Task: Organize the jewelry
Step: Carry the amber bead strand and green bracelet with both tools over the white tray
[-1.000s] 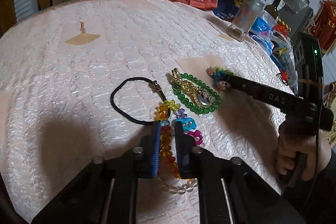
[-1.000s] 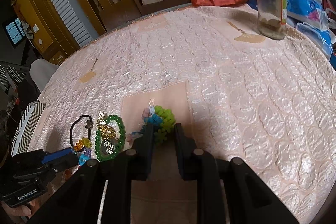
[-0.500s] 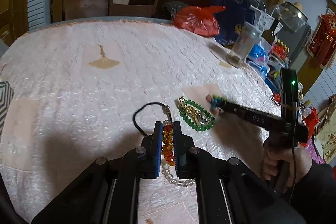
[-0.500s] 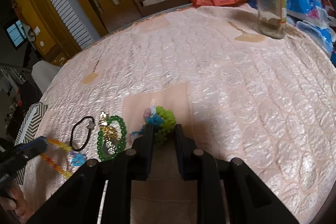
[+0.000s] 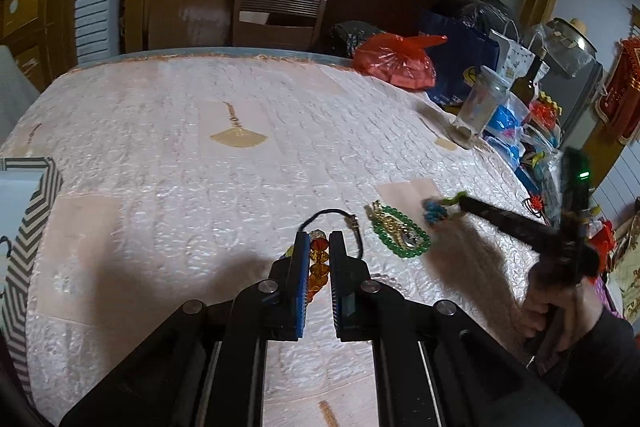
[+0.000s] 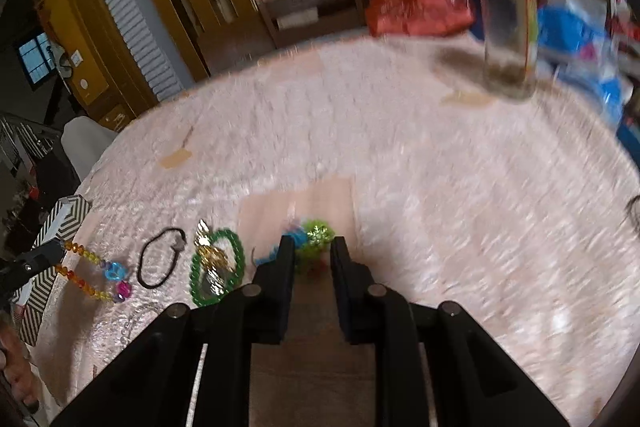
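My left gripper is shut on an orange bead necklace and holds it lifted; in the right wrist view the necklace hangs from it at the far left. My right gripper is shut on a green and blue fuzzy bracelet, also seen in the left wrist view. A green bead bracelet with a gold piece and a black cord loop lie on the pink tablecloth between the grippers.
A striped box stands at the table's left edge. A glass jar, a red bag and other bags crowd the far right side. A wooden chair stands behind the table.
My left gripper has risen and pulled back with the orange necklace, lifting it off the cloth. My right gripper has started to lift with the fuzzy bracelet; its view is blurred.
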The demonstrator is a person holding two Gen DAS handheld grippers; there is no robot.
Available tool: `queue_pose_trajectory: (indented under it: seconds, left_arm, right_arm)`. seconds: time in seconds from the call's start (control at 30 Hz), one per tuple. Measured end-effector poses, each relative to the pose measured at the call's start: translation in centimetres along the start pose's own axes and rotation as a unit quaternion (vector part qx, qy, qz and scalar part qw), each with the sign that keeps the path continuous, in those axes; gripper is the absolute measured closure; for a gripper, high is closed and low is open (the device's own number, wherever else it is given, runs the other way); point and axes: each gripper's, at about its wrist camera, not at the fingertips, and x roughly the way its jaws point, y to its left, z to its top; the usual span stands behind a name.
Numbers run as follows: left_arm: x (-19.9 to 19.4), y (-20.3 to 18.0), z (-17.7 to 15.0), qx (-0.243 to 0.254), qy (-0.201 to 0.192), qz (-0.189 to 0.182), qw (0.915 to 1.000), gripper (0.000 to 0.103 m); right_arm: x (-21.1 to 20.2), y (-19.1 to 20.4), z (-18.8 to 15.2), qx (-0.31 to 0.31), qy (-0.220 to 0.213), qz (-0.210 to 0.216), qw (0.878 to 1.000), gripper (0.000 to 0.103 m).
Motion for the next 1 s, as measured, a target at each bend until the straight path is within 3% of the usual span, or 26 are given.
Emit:
queue_pose_trajectory:
  seconds: [0.23, 0.4, 0.6, 0.9, 1.0]
  left_arm:
    - [-0.4, 0.5, -0.2, -0.012, -0.003, 0.002, 0.9999, 0.088]
    - [-0.6, 0.2, -0.3, -0.006, -0.005, 0.0, 1.0, 0.088]
    - [-1.2, 0.6, -0.1, -0.003, -0.009, 0.011, 0.9999, 0.088]
    - [-2.2, 1.2, 0.1, 0.004, -0.014, 0.033, 0.9993, 0.088]
    - [-2.8, 1.5, 0.3, 0.005, -0.019, 0.042, 0.9989, 0.088]
  right_arm:
    - [-4.7, -1.1, 1.9, 0.042, -0.056, 0.092, 0.993, 0.084]
    - [-5.7, -2.6, 2.4, 0.085, -0.063, 0.14, 0.984, 0.084]
    - [-6.0, -2.1, 2.3, 0.072, -0.064, 0.127, 0.987, 0.084]
    - [-6.5, 2.5, 2.8, 0.008, -0.056, 0.035, 0.998, 0.084]
    - [-6.5, 3.2, 3.0, 0.002, -0.053, 0.024, 0.998, 0.084]
